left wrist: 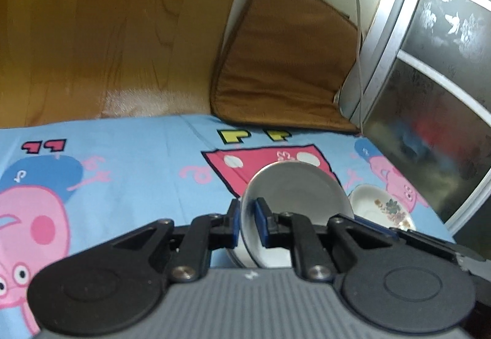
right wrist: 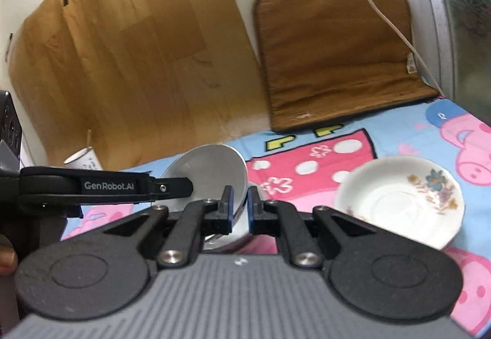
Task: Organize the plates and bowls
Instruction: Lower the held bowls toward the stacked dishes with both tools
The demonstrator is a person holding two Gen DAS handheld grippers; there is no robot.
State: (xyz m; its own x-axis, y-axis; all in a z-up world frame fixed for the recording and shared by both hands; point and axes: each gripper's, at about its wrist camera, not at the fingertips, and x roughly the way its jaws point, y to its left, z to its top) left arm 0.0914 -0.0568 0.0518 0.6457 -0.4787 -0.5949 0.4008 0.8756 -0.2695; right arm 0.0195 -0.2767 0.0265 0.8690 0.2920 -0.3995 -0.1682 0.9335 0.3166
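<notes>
Both grippers grip the same white bowl. In the left wrist view my left gripper is shut on the rim of the white bowl, which is tilted on its side above the cartoon sheet. In the right wrist view my right gripper is shut on the opposite rim of the bowl, and the left gripper's arm reaches in from the left. A white floral plate lies flat on the sheet to the right of the bowl; it also shows in the left wrist view.
A blue cartoon sheet covers the surface. A brown cushion leans on the back wall beside a wood-pattern panel. A white cup stands at the back left. A metal-framed cabinet stands on the right, with a white cable hanging.
</notes>
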